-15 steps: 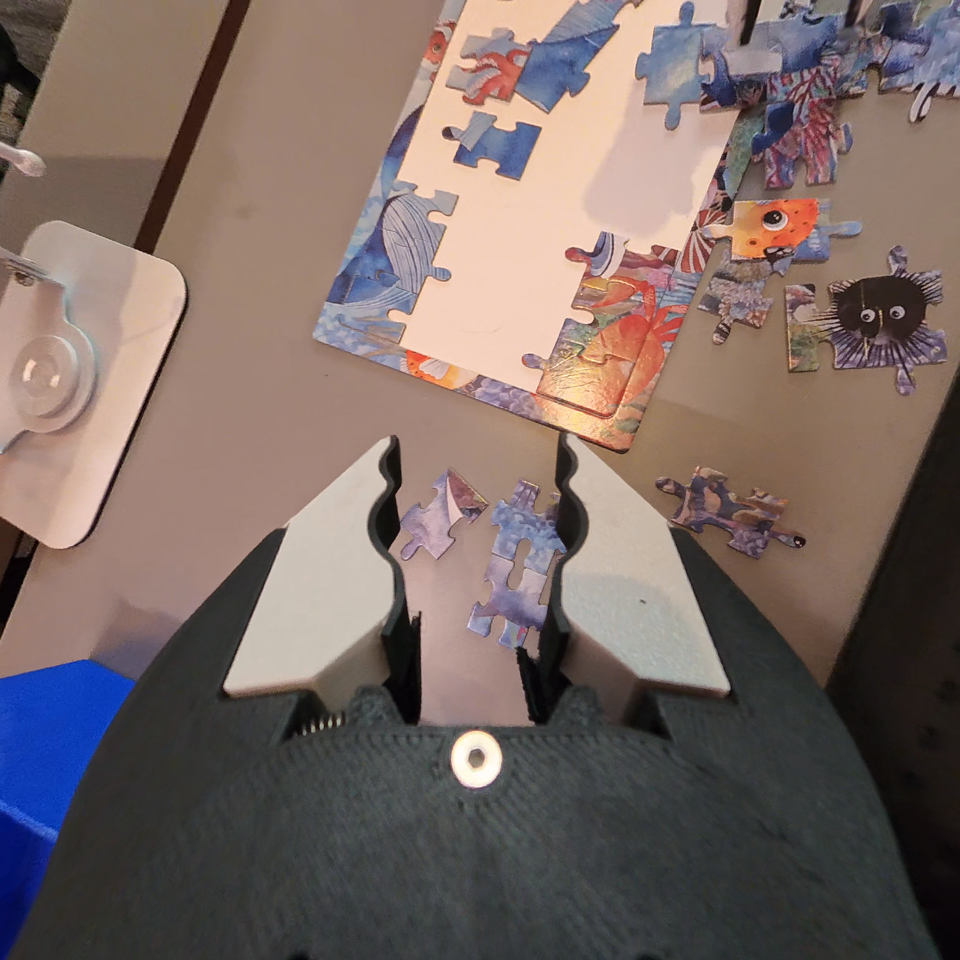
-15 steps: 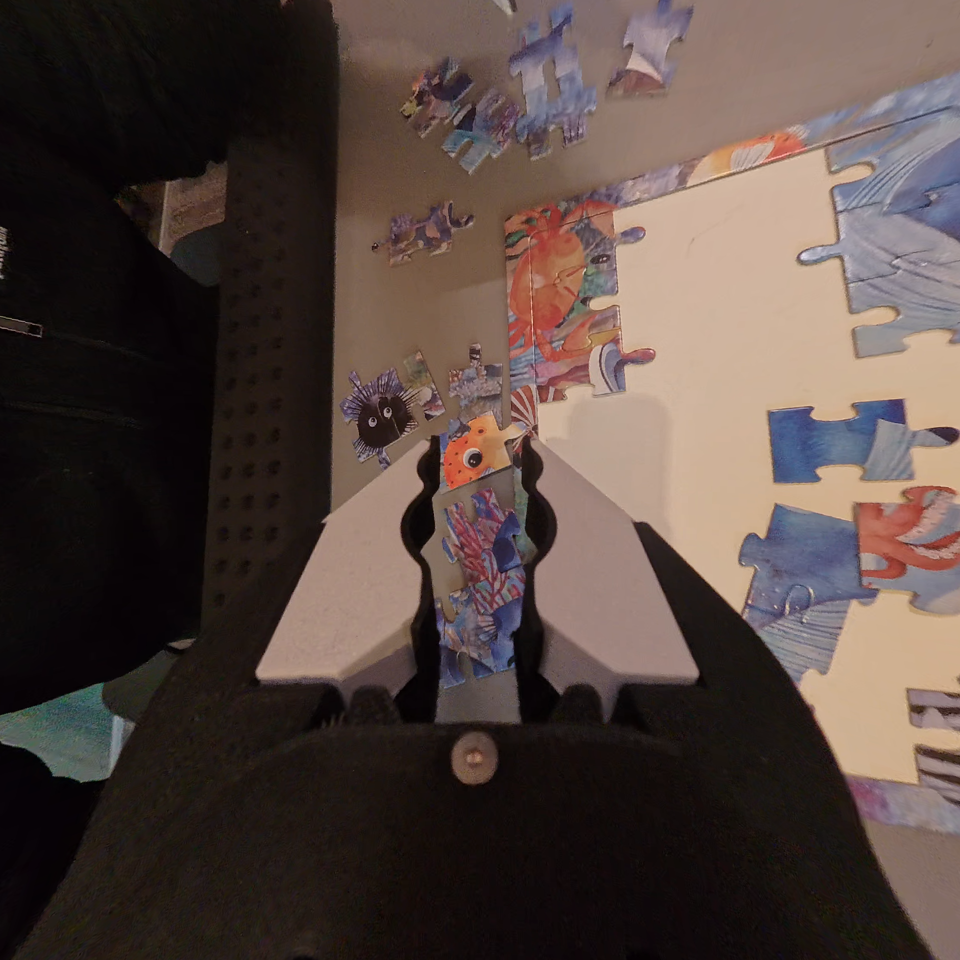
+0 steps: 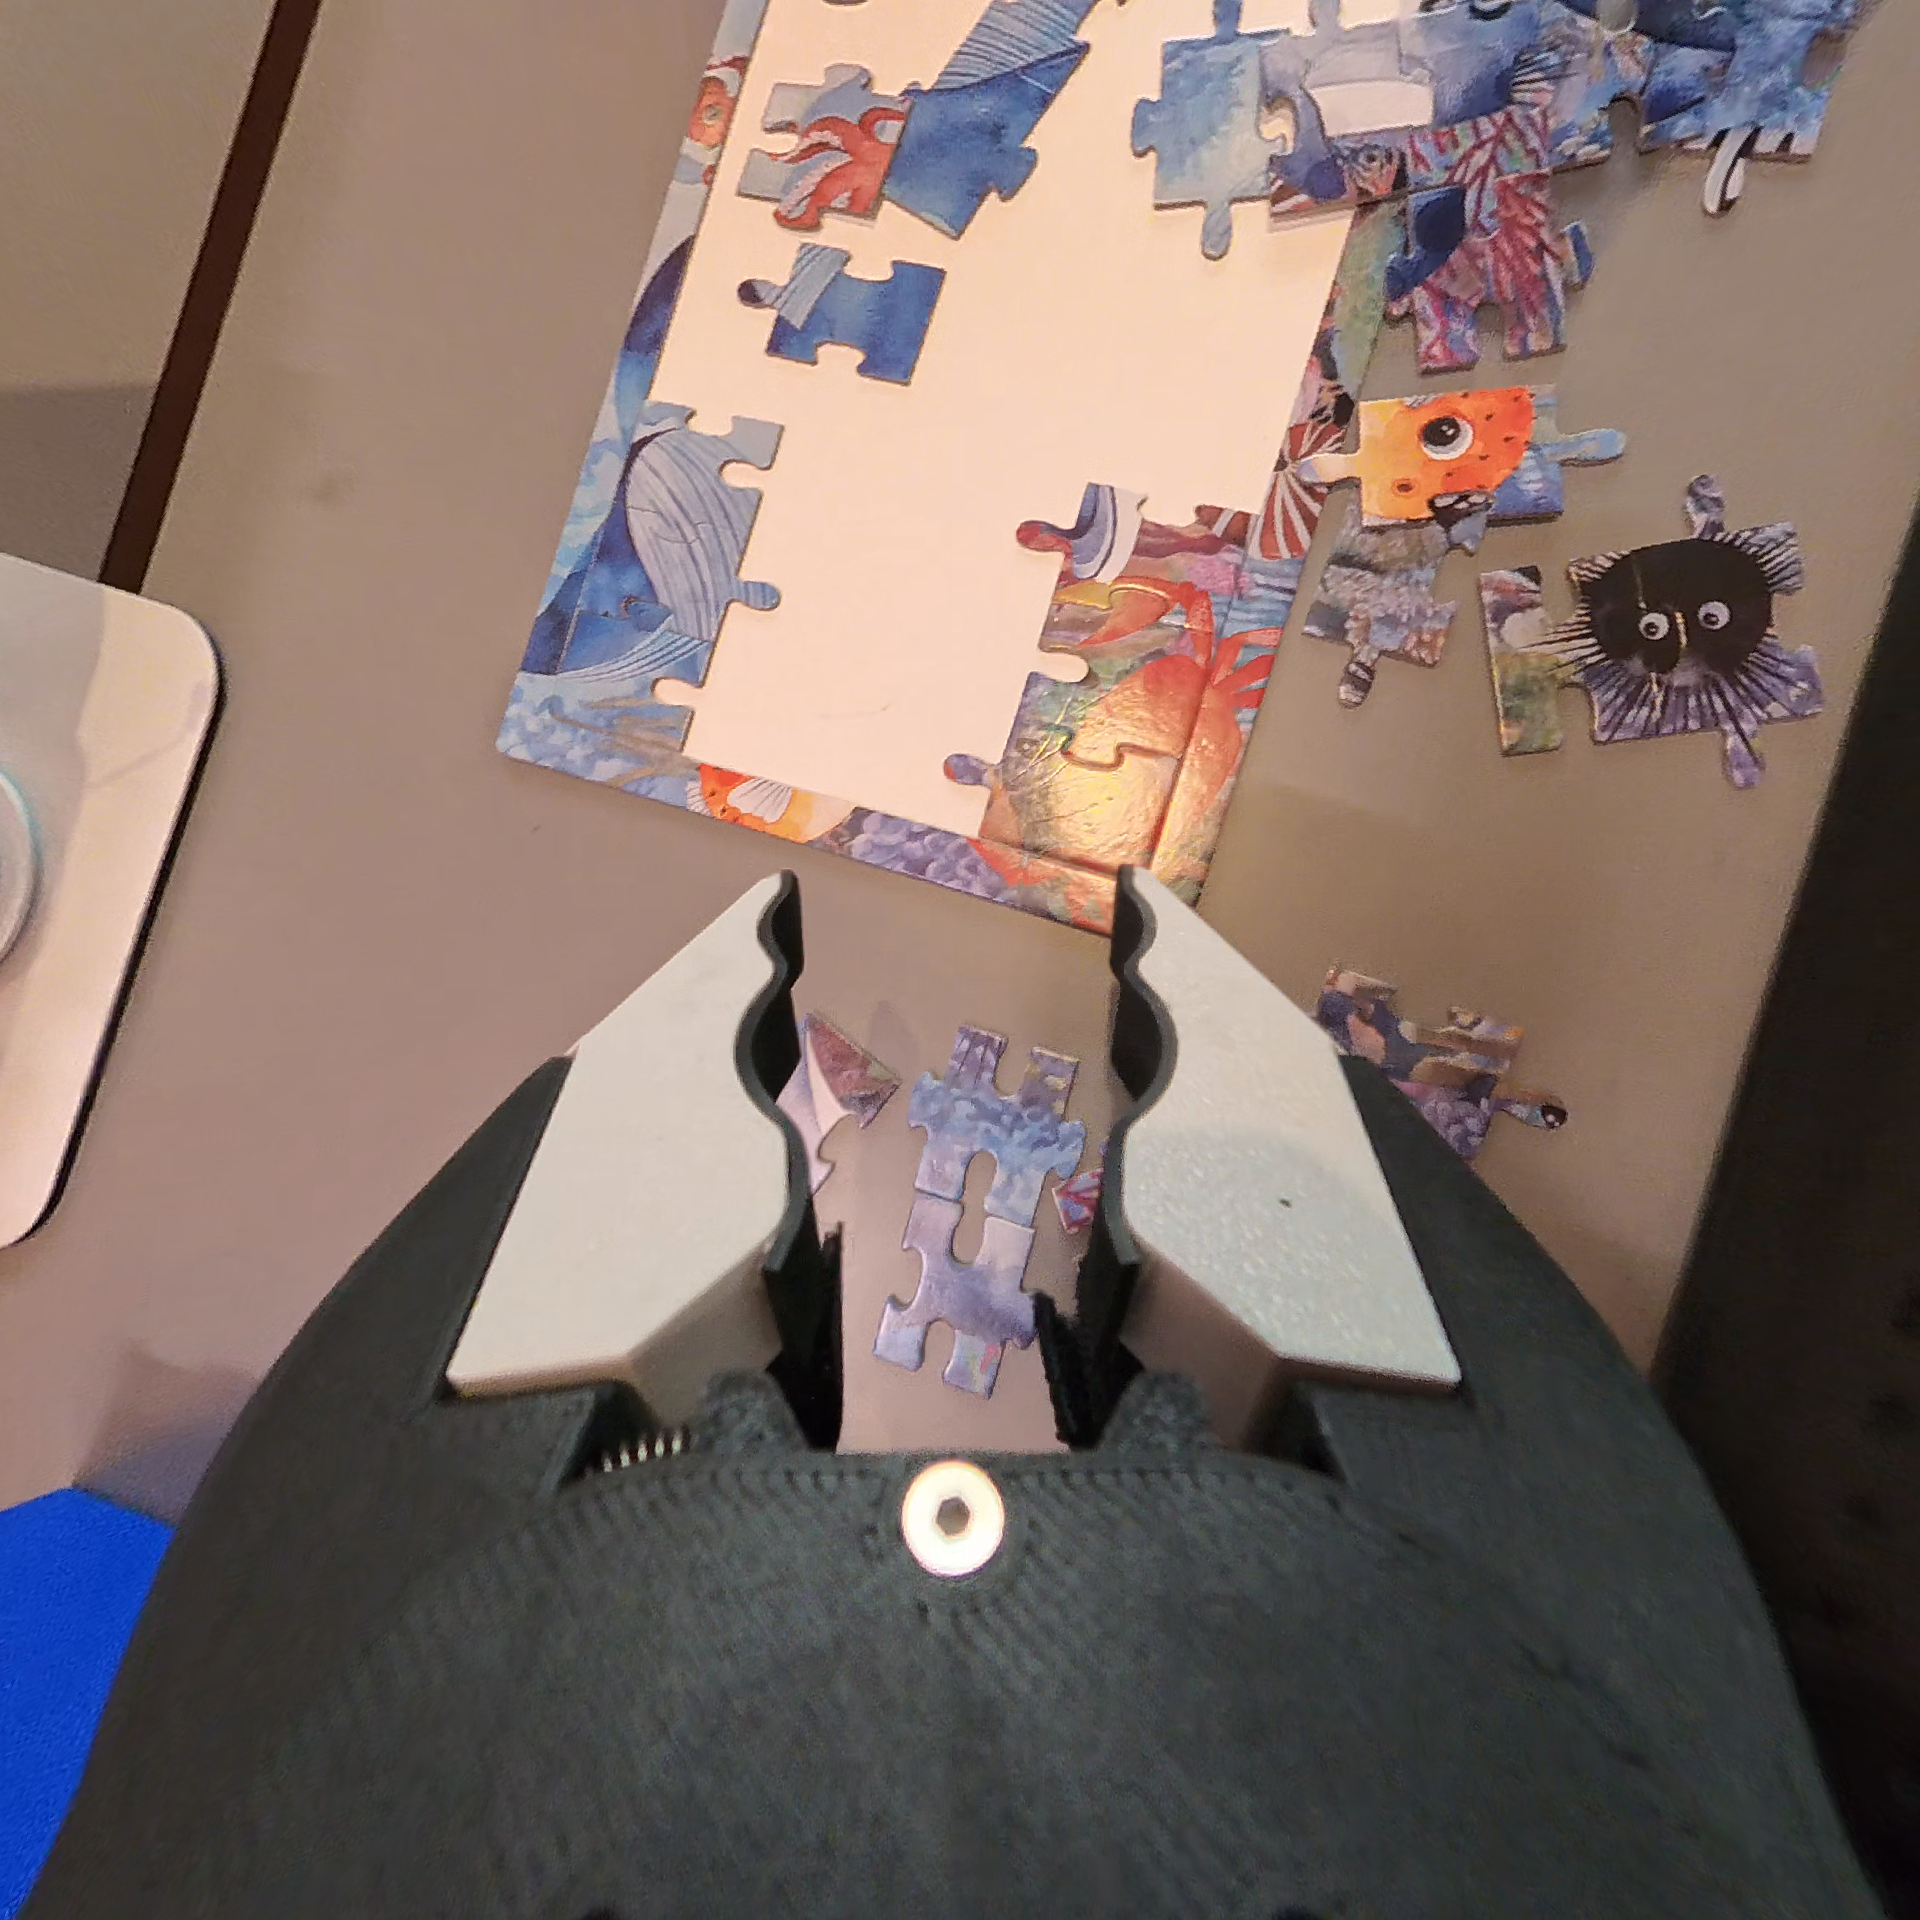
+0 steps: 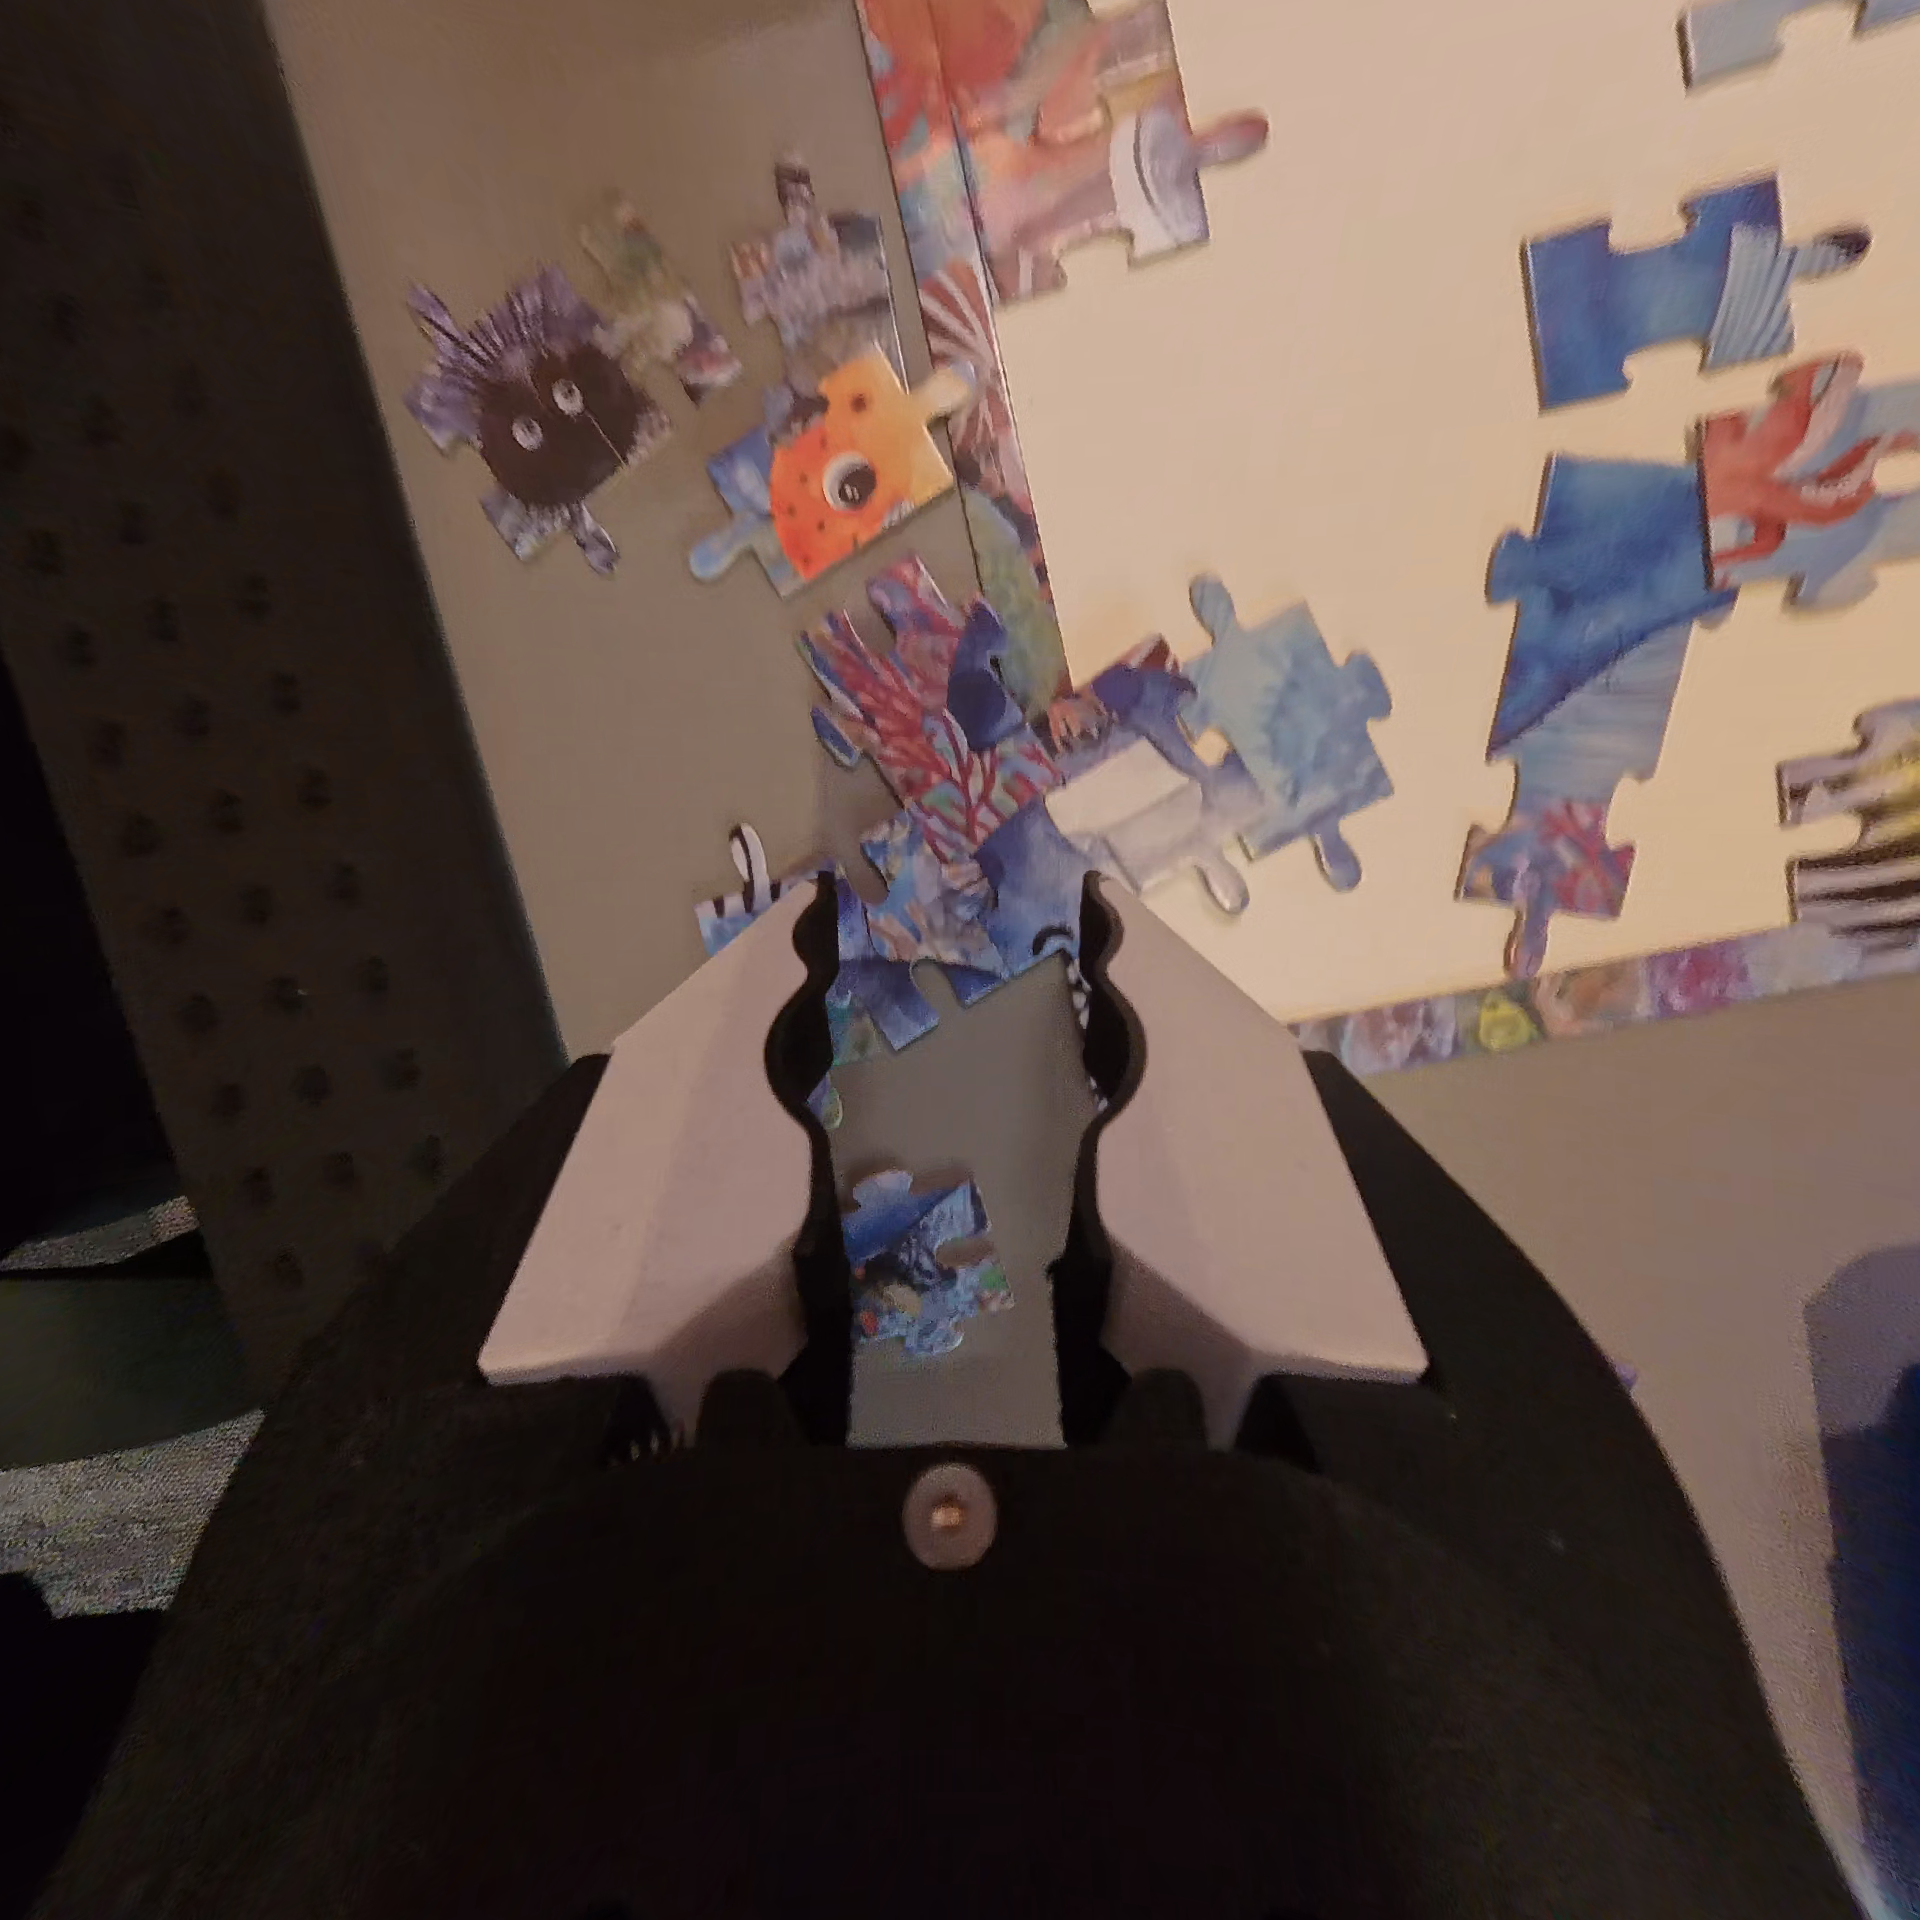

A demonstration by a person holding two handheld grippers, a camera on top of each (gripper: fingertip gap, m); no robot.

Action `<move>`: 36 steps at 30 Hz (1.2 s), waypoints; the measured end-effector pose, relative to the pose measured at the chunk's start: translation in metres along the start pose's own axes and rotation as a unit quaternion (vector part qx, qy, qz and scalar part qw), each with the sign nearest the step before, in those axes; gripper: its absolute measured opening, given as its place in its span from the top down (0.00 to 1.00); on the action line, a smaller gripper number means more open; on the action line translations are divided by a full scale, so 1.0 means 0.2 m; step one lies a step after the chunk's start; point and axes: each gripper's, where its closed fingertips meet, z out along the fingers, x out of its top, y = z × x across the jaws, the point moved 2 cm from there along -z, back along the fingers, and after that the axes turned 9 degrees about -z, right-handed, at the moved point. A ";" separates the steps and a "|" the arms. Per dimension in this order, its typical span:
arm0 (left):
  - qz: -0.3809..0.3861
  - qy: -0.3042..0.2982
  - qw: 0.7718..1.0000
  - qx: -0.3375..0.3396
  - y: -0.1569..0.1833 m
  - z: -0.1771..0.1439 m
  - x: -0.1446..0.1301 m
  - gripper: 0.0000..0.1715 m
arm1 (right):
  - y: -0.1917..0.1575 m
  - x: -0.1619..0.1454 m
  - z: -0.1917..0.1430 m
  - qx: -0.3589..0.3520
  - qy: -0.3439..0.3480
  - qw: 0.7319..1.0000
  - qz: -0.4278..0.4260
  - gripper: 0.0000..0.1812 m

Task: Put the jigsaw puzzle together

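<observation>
The puzzle tray (image 3: 987,468) has a bare cream base, with whale pieces (image 3: 665,551) fitted at its left and crab pieces (image 3: 1143,707) at its near right corner. My left gripper (image 3: 958,904) is open and empty above a joined purple-blue pair of pieces (image 3: 982,1195) on the table. An orange fish piece (image 3: 1444,447) and a black urchin piece (image 3: 1662,634) lie right of the tray. My right gripper (image 4: 958,899) is open and empty, its tips at a heap of blue and coral pieces (image 4: 935,748). A small blue piece (image 4: 925,1257) lies on the table between its fingers.
A white plate with a clear dome (image 3: 83,831) lies at the table's left, with a blue object (image 3: 62,1662) near it. Another loose piece (image 3: 1434,1060) lies right of my left gripper. A dark perforated panel (image 4: 208,623) borders the table. Loose blue pieces (image 4: 1662,301) lie on the tray base. The grippers' ends are close to 25 cm from one another.
My right gripper has drawn back from the orange fish and coral pieces, and its jaws stand a little wider. My left gripper has shifted slightly over the purple-blue pair, still open.
</observation>
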 end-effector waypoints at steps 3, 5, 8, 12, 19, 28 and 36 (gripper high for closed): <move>0.008 -0.003 1.000 -0.013 0.04 0.04 0.02 0.66 | 0.01 -0.08 0.01 -0.030 -0.004 0.999 0.028 0.73; 0.012 0.000 1.000 -0.027 0.08 0.08 0.04 0.66 | 0.01 -0.11 0.01 -0.045 -0.001 0.998 0.042 0.72; 0.020 0.003 0.999 -0.050 0.15 0.13 0.09 0.66 | 0.00 -0.17 -0.02 -0.056 0.004 0.997 0.060 0.71; 0.036 0.016 0.996 -0.086 0.27 0.19 0.20 0.66 | -0.08 -0.26 -0.07 -0.041 0.016 0.996 0.073 0.71; 0.092 0.021 0.988 -0.124 0.49 0.31 0.41 0.62 | -0.19 -0.43 -0.07 -0.049 0.002 0.996 0.075 0.70; 0.116 0.000 0.981 -0.153 0.63 0.51 0.54 0.60 | -0.17 -0.53 -0.08 -0.083 0.001 0.994 0.071 0.69; 0.115 -0.012 0.980 -0.163 0.65 0.61 0.58 0.61 | -0.16 -0.52 -0.06 -0.087 0.036 0.992 0.078 0.80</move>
